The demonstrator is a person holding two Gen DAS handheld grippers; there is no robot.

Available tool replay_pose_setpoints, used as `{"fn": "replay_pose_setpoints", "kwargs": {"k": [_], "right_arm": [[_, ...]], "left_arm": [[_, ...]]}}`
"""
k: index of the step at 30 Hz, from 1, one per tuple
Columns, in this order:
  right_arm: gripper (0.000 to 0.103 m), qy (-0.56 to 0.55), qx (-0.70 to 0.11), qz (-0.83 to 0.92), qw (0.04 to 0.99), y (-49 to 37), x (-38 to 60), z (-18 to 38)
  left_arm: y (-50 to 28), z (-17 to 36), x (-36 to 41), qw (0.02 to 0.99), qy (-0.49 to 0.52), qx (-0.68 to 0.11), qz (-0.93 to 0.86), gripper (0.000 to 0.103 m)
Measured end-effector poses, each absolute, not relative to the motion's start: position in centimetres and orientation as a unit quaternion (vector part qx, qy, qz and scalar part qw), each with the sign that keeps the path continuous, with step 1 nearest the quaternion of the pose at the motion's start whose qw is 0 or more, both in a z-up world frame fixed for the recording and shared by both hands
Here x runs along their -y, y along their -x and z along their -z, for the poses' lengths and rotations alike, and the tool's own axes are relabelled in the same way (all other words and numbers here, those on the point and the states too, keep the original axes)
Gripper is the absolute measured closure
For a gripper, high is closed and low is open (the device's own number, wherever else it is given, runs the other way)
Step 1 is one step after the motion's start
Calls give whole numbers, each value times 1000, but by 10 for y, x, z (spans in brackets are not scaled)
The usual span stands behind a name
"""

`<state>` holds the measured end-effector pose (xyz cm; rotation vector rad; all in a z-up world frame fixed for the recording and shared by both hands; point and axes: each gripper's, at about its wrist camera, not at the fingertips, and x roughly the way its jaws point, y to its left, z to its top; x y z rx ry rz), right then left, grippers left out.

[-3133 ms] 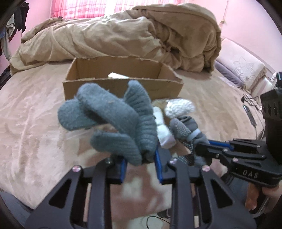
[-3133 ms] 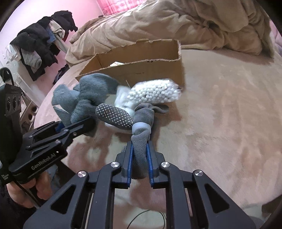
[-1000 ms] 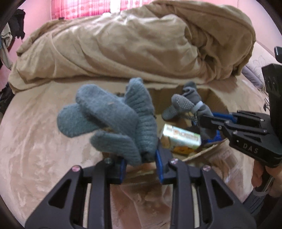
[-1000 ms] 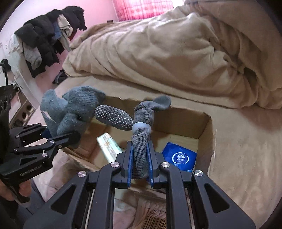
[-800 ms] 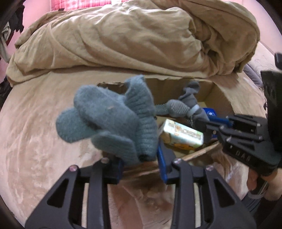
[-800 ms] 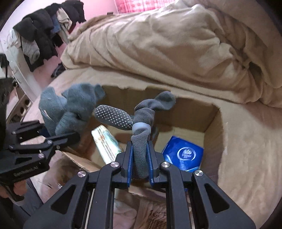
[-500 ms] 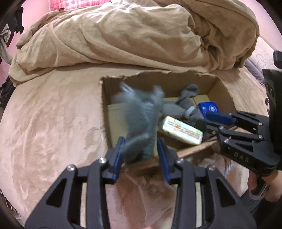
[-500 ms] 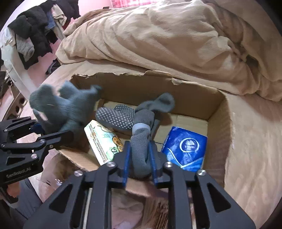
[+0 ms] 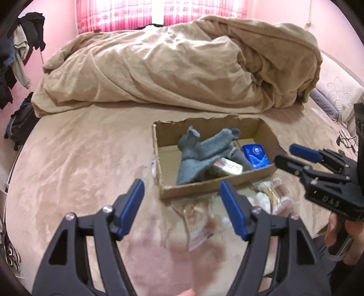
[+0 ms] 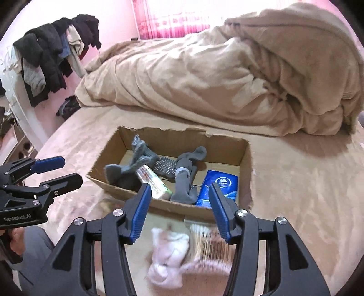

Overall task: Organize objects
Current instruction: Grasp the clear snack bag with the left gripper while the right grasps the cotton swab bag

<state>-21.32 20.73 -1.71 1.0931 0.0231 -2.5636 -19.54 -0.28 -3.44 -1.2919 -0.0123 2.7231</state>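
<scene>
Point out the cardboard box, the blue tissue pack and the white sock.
cardboard box (image 10: pixel 246 173), right wrist view, on its right wall.
blue tissue pack (image 10: pixel 219 185), right wrist view, on its printed top face.
white sock (image 10: pixel 168 257), right wrist view, on its bunched middle, outside the box.

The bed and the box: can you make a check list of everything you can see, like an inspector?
Surface: tan bed cover, wrinkled, with the open cardboard box standing on it.
Job's things: blue-grey knit socks, dotted grey sock, blue tissue pack and green-white packet all lie inside the box.
Clutter: white fluffy sock, cotton swab pack and a clear wrapper lie on the bed in front of the box.
Grippers: left claw and right claw both wide open, holding nothing.
Cables: a dark cable at the bed's far right edge.
Surroundings: bunched tan duvet, pink curtains, dark clothes on a rack.
</scene>
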Motion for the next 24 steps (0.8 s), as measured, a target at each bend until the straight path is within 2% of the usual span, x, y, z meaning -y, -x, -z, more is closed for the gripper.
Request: {"fn": "replay_pose_setpoints", "kwargs": {"k": [12,14,18,24], "right_arm": [[45,-344,-7,925,158,148,-250,-26],[39,-339,-5,928,155,140,-256,-30],[35,-333,-2,931,148,133,-267,-32],[34,-353,7,924,144,144,-274,-9]], "left_arm": [[130,11,-1,64,406,23,-911,31],[123,12,-2,64,405,30,-912,25],[118,26,-6,65,411,46,-908,15],[141,57,-23,62,431,43,-899,15]]}}
